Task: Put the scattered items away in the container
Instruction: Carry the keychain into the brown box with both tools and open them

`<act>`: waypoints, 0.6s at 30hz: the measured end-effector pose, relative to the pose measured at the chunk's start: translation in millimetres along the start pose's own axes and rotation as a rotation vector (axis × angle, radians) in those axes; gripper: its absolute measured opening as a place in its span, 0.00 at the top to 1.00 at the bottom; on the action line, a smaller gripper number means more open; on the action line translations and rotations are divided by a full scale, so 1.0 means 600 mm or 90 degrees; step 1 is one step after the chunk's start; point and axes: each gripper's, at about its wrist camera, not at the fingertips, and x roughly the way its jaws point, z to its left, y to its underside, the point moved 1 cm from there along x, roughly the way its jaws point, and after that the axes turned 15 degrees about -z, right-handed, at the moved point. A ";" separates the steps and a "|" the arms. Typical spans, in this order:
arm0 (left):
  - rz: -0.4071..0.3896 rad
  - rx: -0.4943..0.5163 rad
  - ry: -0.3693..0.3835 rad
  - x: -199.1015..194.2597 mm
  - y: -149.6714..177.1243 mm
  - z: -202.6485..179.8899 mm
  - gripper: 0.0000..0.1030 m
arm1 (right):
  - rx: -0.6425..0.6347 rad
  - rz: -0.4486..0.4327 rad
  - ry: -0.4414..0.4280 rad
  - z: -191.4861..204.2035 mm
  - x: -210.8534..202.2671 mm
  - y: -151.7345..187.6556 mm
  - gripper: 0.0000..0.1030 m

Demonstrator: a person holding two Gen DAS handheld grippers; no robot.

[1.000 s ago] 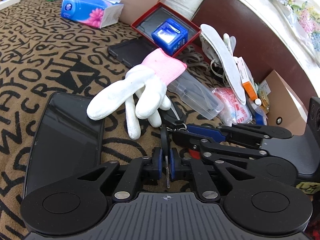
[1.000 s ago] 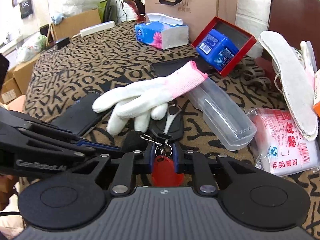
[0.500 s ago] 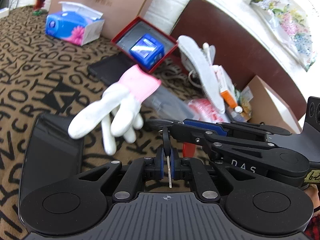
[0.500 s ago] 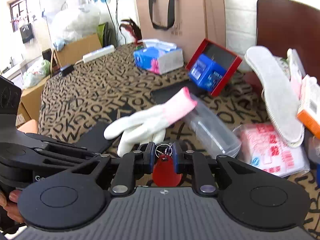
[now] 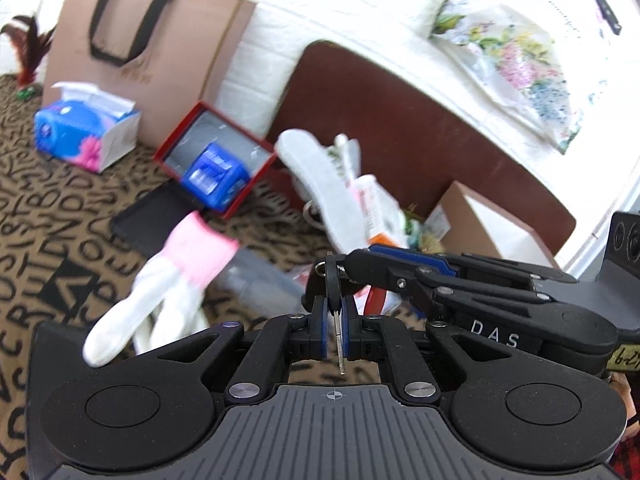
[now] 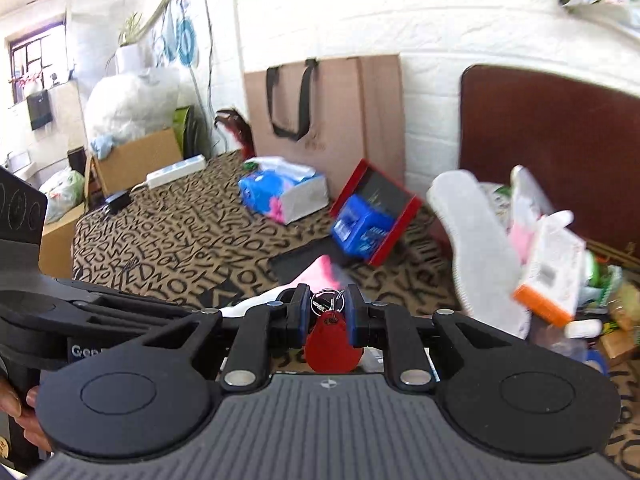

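Our left gripper (image 5: pixel 334 320) pinches the key (image 5: pixel 339 340); our right gripper (image 6: pixel 328 314), narrowly apart, holds the red tag (image 6: pixel 331 338). We should move both together, keeping the key ring (image 6: pixel 326 300) slack.

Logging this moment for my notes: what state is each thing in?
left gripper: shut on key
right gripper: shut on red key fob
red box: open, tilted
tissue box: open
white glove: lying loose

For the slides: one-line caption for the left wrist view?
Left gripper pinches a key above the table while the right gripper grips its keyring.
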 end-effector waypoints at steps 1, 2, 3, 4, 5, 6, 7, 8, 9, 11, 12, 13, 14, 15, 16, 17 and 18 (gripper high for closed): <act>-0.001 0.003 0.004 0.003 -0.003 -0.008 0.97 | 0.001 -0.007 0.004 -0.005 -0.007 -0.003 0.80; -0.003 0.008 0.009 0.007 -0.007 -0.018 0.97 | 0.003 -0.013 0.008 -0.011 -0.014 -0.007 0.80; -0.004 0.013 0.015 0.010 -0.010 -0.027 0.97 | 0.002 -0.020 0.014 -0.016 -0.021 -0.010 0.80; -0.005 0.018 0.021 0.013 -0.013 -0.038 0.97 | 0.001 -0.028 0.020 -0.022 -0.030 -0.014 0.80; -0.007 0.024 0.029 0.016 -0.016 -0.049 0.97 | 0.001 -0.036 0.025 -0.029 -0.039 -0.018 0.80; -0.008 0.030 0.037 0.019 -0.019 -0.062 0.97 | 0.000 -0.043 0.031 -0.035 -0.048 -0.021 0.80; -0.010 0.035 0.044 0.024 -0.023 -0.074 0.97 | -0.002 -0.050 0.038 -0.043 -0.058 -0.025 0.80; -0.012 0.041 0.053 0.028 -0.026 -0.087 0.97 | -0.004 -0.058 0.046 -0.050 -0.069 -0.028 0.80; -0.013 0.046 0.063 0.032 -0.028 -0.100 0.97 | -0.005 -0.066 0.055 -0.059 -0.080 -0.031 0.80; -0.016 0.056 0.082 0.044 -0.035 -0.128 0.97 | -0.007 -0.081 0.073 -0.075 -0.101 -0.039 0.80; -0.017 0.060 0.093 0.051 -0.038 -0.143 0.97 | -0.010 -0.089 0.084 -0.084 -0.112 -0.044 0.80; -0.018 0.066 0.104 0.058 -0.041 -0.159 0.97 | -0.013 -0.096 0.096 -0.093 -0.123 -0.049 0.80; -0.020 0.072 0.116 0.065 -0.044 -0.176 0.97 | -0.017 -0.104 0.108 -0.103 -0.135 -0.054 0.80; -0.021 0.079 0.127 0.072 -0.047 -0.194 0.97 | -0.021 -0.111 0.119 -0.113 -0.147 -0.059 0.80; -0.023 0.085 0.140 0.079 -0.050 -0.212 0.97 | -0.022 -0.118 0.130 -0.125 -0.159 -0.065 0.80; -0.024 0.091 0.152 0.088 -0.052 -0.231 0.97 | -0.023 -0.124 0.142 -0.138 -0.171 -0.071 0.80; -0.024 0.095 0.164 0.097 -0.055 -0.249 0.97 | -0.026 -0.129 0.155 -0.150 -0.181 -0.078 0.80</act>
